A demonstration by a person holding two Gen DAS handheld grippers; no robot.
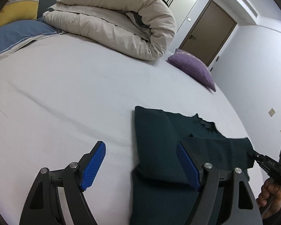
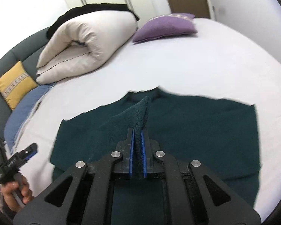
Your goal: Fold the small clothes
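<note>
Right gripper clamped tight on a raised fold of dark green garment, garment spread on white bed below folded duvet, left gripper spread wide and empty over garment's left edge

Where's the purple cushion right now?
The purple cushion lies on the white bed, at its far edge, just right of the rolled beige duvet in the right wrist view, near the brown door.

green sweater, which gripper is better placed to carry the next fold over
Right, probably. The right gripper is already shut on a raised part of the dark green sweater. The left gripper is open, with nothing between its pads.
</note>
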